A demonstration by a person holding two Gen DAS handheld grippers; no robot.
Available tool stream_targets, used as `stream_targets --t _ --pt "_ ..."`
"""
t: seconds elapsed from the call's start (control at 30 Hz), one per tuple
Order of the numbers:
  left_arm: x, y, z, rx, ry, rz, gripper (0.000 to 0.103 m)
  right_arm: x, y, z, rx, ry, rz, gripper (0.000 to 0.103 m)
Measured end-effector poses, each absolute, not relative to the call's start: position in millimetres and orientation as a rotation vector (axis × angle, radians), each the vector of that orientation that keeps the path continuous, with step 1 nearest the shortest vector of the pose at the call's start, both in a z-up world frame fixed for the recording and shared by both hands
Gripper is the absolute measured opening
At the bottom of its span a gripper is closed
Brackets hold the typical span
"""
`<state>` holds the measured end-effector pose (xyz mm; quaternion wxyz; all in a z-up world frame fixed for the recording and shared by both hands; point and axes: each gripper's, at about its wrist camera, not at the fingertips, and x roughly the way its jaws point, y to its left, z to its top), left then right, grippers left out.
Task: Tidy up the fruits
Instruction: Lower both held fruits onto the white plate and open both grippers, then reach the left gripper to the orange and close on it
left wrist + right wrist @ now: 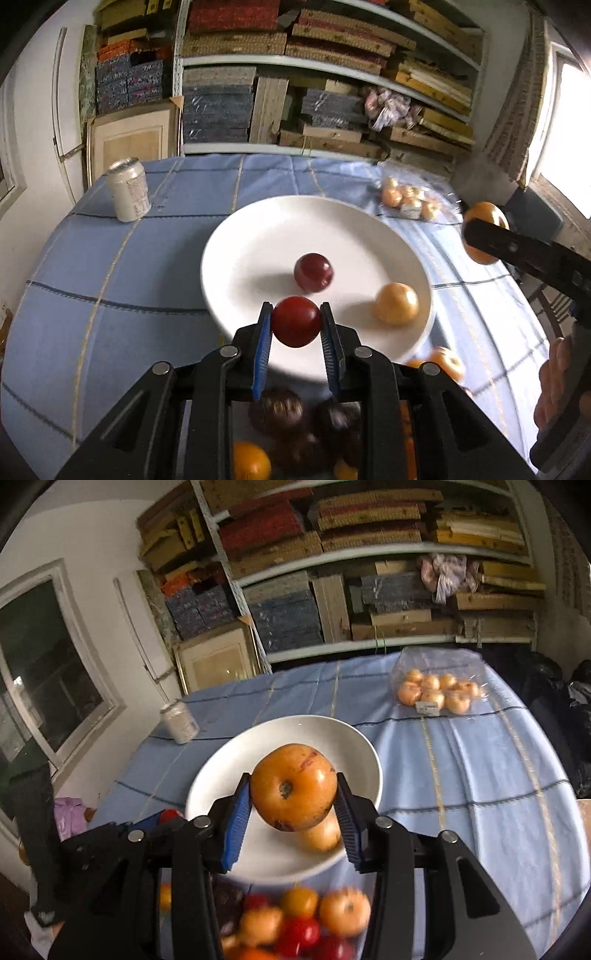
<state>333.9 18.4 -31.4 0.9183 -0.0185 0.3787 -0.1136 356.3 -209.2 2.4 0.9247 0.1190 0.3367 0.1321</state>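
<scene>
The left gripper [296, 322] clasped a red fruit [296, 321] over the white plate [258, 236]. The right gripper [294, 790] gripped an orange fruit [293, 786]. Blurred fruits below possibly lay heaped.

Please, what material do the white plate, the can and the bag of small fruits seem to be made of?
Plate: probably glazed ceramic; smooth, glossy white, with soft reflections.
Can: looks like thin metal; pale silvery, dull sheen, with a rimmed top.
Bag: clear thin plastic film; the fruits show through, and it wrinkles and glints.
</scene>
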Motion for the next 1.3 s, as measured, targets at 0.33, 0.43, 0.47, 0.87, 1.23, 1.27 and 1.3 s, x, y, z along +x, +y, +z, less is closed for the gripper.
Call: stream_targets --t 0.33,0.43,0.47,0.87,1.23,1.27,1.3 --pt "369.2 24.1 -70.7 -0.019 0.866 -0.194 0.026 423.7 -195.0 -48.5 0.212 0.815 0.252 0.043" --pt "371.4 23.7 -77.0 -0.01 0.881 -0.189 0.026 429.1 -192.5 -57.0 0.181 0.846 0.243 0.043" --pt "372.0 23.3 -79.1 -0.006 0.885 -0.191 0.026 430.8 -192.2 -59.8 0.182 0.856 0.245 0.043" --pt "357.6 14.2 -69.6 0.066 0.822 -0.157 0.044 398.4 -208.5 -6.1 0.261 0.715 0.28 0.044" --pt "267.6 70.2 -26.0 -0.05 0.661 -0.042 0.075 227.3 -227.7 34.9 0.184 0.387 0.247 0.09" --pt "259.8 76.6 -31.5 -0.061 0.671 -0.026 0.075 216.8 -232.5 23.1 0.193 0.375 0.232 0.091" --pt "253.4 82.5 -38.2 -0.07 0.685 -0.013 0.075 202.7 -241.6 2.1 0.214 0.368 0.192 0.091"
